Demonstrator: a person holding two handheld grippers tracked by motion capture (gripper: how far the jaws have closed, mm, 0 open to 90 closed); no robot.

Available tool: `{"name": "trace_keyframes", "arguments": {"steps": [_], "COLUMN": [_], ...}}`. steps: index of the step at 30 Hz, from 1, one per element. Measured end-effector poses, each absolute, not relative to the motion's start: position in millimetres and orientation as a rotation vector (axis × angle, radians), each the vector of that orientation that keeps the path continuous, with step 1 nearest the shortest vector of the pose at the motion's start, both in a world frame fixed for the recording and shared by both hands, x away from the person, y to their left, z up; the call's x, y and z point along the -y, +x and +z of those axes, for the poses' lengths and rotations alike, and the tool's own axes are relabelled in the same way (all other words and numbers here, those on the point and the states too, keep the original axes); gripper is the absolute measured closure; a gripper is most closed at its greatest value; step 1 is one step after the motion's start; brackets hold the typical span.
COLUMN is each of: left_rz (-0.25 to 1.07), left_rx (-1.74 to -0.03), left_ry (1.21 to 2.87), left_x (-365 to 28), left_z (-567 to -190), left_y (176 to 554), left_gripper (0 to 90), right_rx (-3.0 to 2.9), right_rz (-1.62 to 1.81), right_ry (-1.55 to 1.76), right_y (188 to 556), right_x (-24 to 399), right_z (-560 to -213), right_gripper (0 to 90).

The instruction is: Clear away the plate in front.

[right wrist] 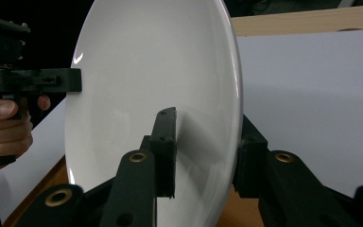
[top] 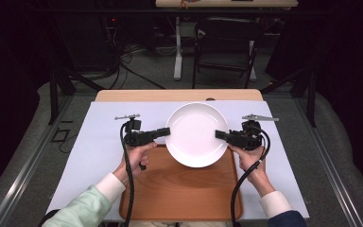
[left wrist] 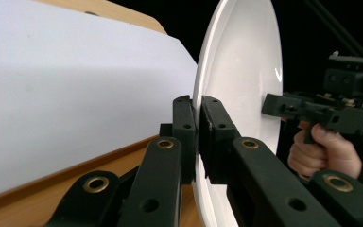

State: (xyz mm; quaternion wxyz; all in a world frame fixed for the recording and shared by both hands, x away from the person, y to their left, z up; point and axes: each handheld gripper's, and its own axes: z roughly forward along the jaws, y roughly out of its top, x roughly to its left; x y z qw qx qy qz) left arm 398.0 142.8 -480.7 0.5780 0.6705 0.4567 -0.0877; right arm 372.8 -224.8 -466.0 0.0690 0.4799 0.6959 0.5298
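Right at the middle of the high view, the white plate [top: 196, 134] sits half over the far edge of the wooden tray [top: 179, 189], with the pale sheet covering the surface [top: 99, 142] all around it. So the left hand-held gripper [top: 163, 132] comes in from the left side of the frame and is clamped tight on the plate's left rim; in the left gripper view its black jaws pinch the thin edge with no gap. Over on the right side of the frame, the right hand-held gripper [top: 221, 135] mirrors it, its jaws straddling the opposite rim, one inside the bowl and one behind, looks like they're pressing on it too. Plate lies dead between the two, each hand level with its middle, so I'd guess any lift has to go up evenly or it tips.
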Motion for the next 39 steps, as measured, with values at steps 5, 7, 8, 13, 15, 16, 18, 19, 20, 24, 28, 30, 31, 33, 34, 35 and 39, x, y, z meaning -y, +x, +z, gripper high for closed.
{"name": "trace_keyframes", "arguments": {"steps": [5, 7, 8, 13, 15, 16, 18, 19, 20, 24, 28, 30, 31, 33, 34, 35, 39], "left_rz": [-0.146, -0.133, -0.133, -0.089, -0.064, -0.064, -0.051, -0.049, -0.044, -0.005, 0.026, 0.039, 0.040, 0.032, 0.036, 0.036, 0.057], "left_rx": [-1.039, -1.033, -1.033, -1.016, -0.996, -0.996, -0.984, -0.981, -0.978, -0.954, -0.937, -0.928, -0.928, -0.929, -0.929, -0.927, -0.912], "left_ry": [1.612, 1.618, 1.618, 1.633, 1.644, 1.644, 1.646, 1.643, 1.643, 1.651, 1.654, 1.654, 1.653, 1.649, 1.649, 1.646, 1.649], "left_x": [-141.9, -143.0, -143.0, -143.2, -143.8, -143.8, -144.2, -144.7, -145.0, -146.2, -147.1, -148.4, -149.0, -151.1, -152.0, -152.9, -155.2], "left_z": [-477.6, -477.8, -477.8, -474.8, -471.5, -471.5, -469.6, -468.8, -468.4, -463.3, -459.5, -457.6, -457.3, -457.3, -457.2, -456.9, -454.1], "left_y": [396.5, 396.3, 396.3, 393.1, 390.6, 390.6, 388.4, 387.1, 386.2, 379.6, 375.4, 372.9, 372.1, 370.4, 369.2, 367.8, 364.0], "left_gripper": [84.0, 83.6, 83.3, 82.3, 82.0, 82.0, 81.9, 81.9, 81.9, 81.6, 81.5, 81.5, 81.5, 81.5, 81.5, 81.5, 81.4], "right_rx": [-2.090, -2.096, -2.096, -2.098, -2.093, -2.093, -2.091, -2.091, -2.091, -2.083, -2.082, -2.088, -2.092, -2.095, -2.095, -2.097, -2.104], "right_rz": [1.567, 1.553, 1.553, 1.544, 1.554, 1.554, 1.559, 1.567, 1.567, 1.574, 1.581, 1.586, 1.589, 1.593, 1.593, 1.592, 1.592], "right_ry": [1.390, 1.361, 1.361, 1.293, 1.278, 1.278, 1.273, 1.273, 1.273, 1.243, 1.227, 1.211, 1.209, 1.203, 1.203, 1.193, 1.172], "right_y": [367.4, 365.2, 365.2, 359.1, 356.1, 356.1, 354.3, 352.1, 352.1, 346.1, 343.0, 340.1, 339.7, 337.9, 337.9, 337.1, 333.0], "right_x": [222.3, 220.8, 220.8, 217.5, 217.1, 217.1, 217.1, 216.8, 216.8, 215.0, 214.3, 213.0, 212.7, 211.6, 211.6, 210.9, 208.4], "right_z": [-460.3, -458.1, -458.1, -451.0, -448.0, -448.0, -446.4, -444.6, -444.6, -439.9, -437.5, -435.8, -435.6, -434.9, -434.9, -434.6, -432.4], "right_gripper": [69.5, 70.1, 70.1, 72.2, 73.2, 73.2, 73.5, 74.1, 74.1, 75.0, 75.4, 75.9, 76.0, 76.2, 76.2, 76.4, 76.8]}}
